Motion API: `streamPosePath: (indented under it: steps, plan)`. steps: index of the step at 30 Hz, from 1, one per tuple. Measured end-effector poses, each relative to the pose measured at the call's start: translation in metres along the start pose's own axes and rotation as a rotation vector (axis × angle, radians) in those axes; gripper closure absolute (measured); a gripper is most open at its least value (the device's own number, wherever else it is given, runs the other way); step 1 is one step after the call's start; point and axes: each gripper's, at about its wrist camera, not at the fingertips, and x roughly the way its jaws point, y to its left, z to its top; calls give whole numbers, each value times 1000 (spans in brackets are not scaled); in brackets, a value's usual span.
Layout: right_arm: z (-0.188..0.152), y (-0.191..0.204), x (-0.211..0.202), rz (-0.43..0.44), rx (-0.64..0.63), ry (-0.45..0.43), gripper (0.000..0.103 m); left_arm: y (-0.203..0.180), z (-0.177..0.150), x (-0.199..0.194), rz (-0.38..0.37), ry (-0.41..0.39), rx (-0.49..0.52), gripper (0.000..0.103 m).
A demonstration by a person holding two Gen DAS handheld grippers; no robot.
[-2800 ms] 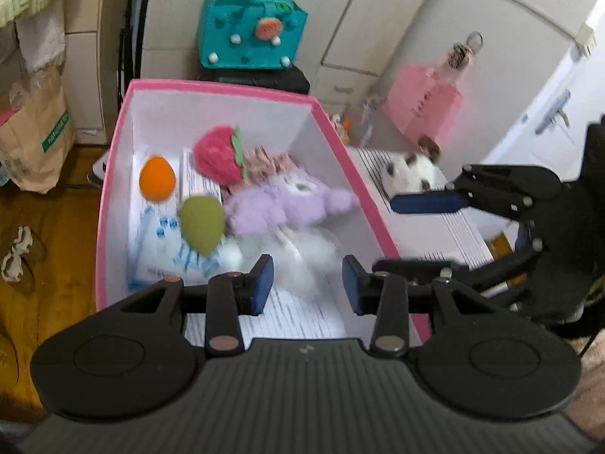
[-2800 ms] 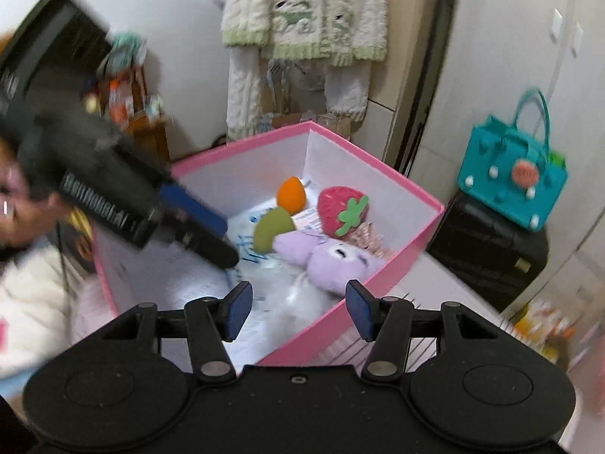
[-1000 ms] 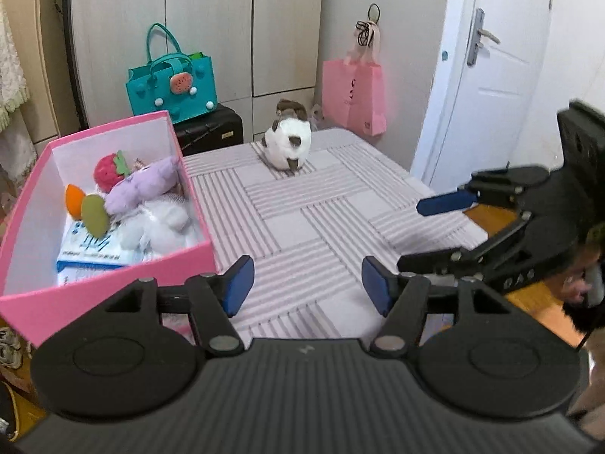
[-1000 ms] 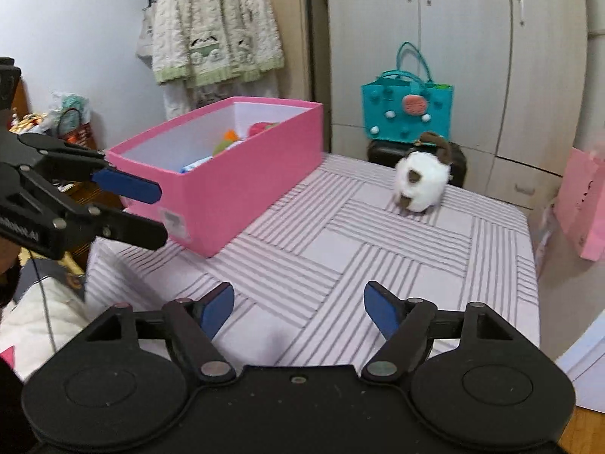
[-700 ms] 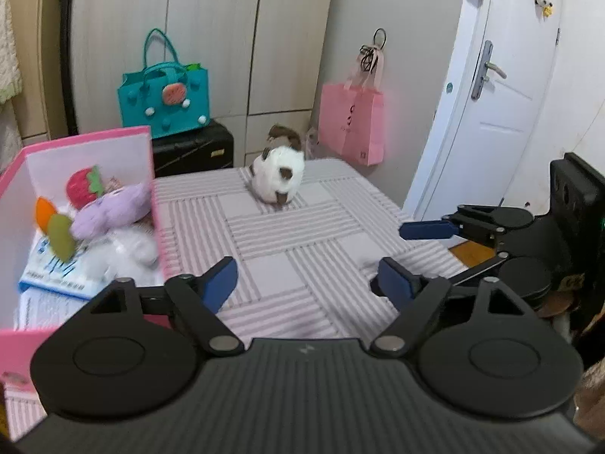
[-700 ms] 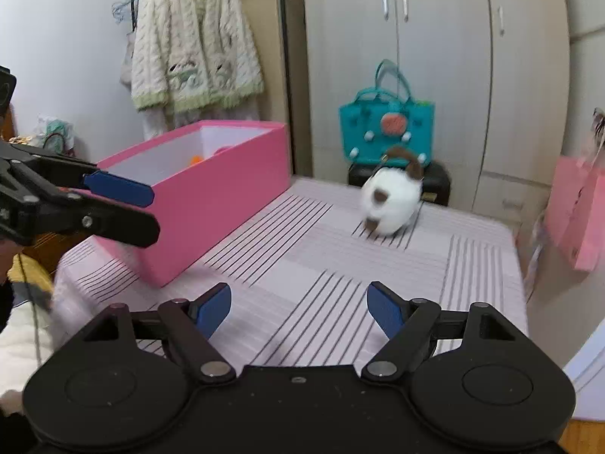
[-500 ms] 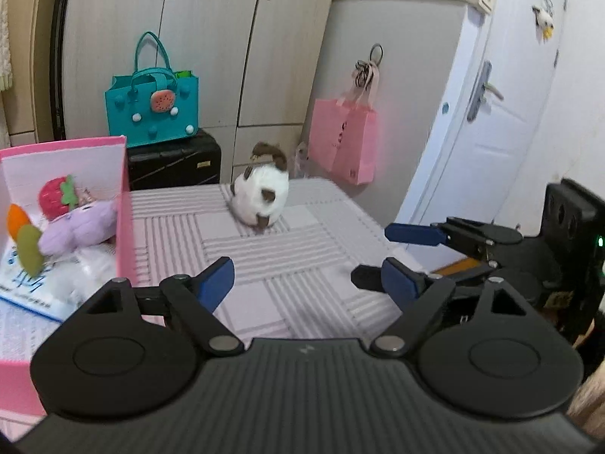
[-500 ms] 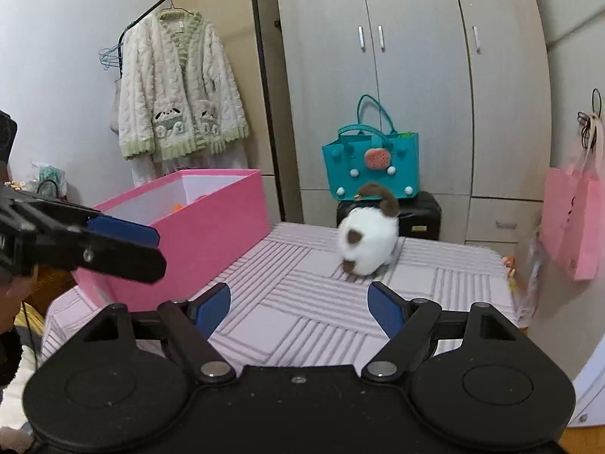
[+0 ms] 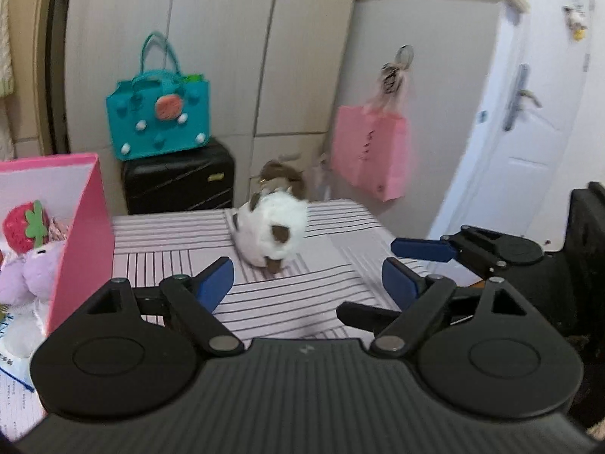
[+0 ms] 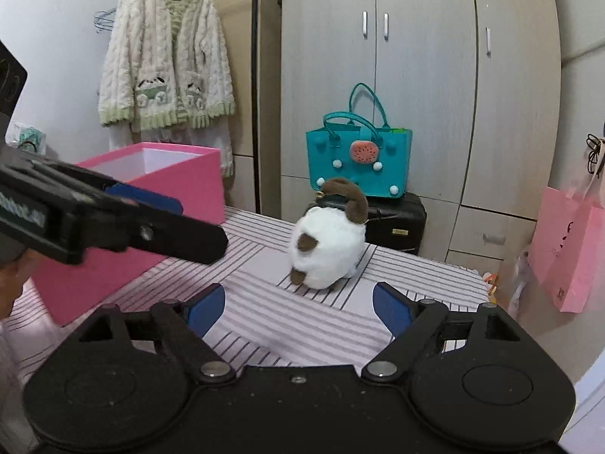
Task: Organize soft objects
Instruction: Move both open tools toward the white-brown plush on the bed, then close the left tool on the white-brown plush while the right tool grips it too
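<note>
Two grippers face a white-and-brown plush toy [image 10: 328,251] on the striped worktop [image 10: 264,325].

The left gripper [image 9: 308,280] and right gripper [image 10: 298,308] both angle downward toward the toy, jaws wide and holding nothing; the right's are opening. The toy sits beyond both sets of fingertips, touched by neither. Left of the toy stands a pink box [image 9: 89,227] containing a strawberry plush [image 9: 22,227], a lilac plush [image 9: 34,272] and printed paper whose writing is too small to read. A label on the left gripper's body is blurred. Behind the toy, a teal bag [image 10: 357,160] rests on a black suitcase [image 10: 397,223].
</note>
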Motion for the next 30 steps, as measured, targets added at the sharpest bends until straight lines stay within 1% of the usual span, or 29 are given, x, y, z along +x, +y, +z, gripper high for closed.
streamPosePath:
  steps: [4, 6, 7, 10, 11, 13, 15, 17, 18, 20, 21, 22, 25, 29, 30]
  plan:
    - [7, -8, 30, 16, -15, 40, 15, 8, 8, 30, 10, 76, -49, 19]
    - [11, -13, 44, 53, -19, 84, 15, 11, 12, 39, 38, 71, -58, 19]
    - [12, -16, 48, 57, -12, 87, 15, 12, 14, 43, 51, 69, -62, 19]
    - [15, -20, 62, 21, -30, 92, 15, 17, 23, 55, 83, 43, -78, 19]
    - [15, -20, 67, 10, -48, 90, 15, 18, 24, 59, 91, 30, -89, 19]
    - [15, -21, 73, 6, -58, 88, 15, 20, 26, 68, 103, 29, -106, 20]
    - [15, -20, 79, -8, -84, 75, 15, 21, 27, 79, 85, 43, -115, 21]
    - [14, -16, 83, -69, -134, 46, 14, 21, 26, 87, 89, 48, -133, 21]
    - [12, -14, 85, -85, -161, 37, 14, 21, 25, 91, 92, 50, -136, 21]
    - [12, -13, 88, -71, -171, 32, 15, 21, 25, 96, 102, 54, -137, 26]
    - [13, -12, 90, -59, -169, 28, 15, 20, 26, 98, 105, 57, -123, 30]
    - [13, -11, 92, -47, -172, 28, 15, 19, 28, 99, 116, 59, -111, 32]
    - [16, -11, 100, -36, -172, 14, 15, 22, 32, 104, 130, 43, -117, 33]
    - [16, -15, 107, -61, -103, 19, 21, 27, 31, 109, 116, 38, -134, 34]
    - [16, -15, 106, -49, -92, 15, 28, 26, 30, 109, 113, 36, -131, 34]
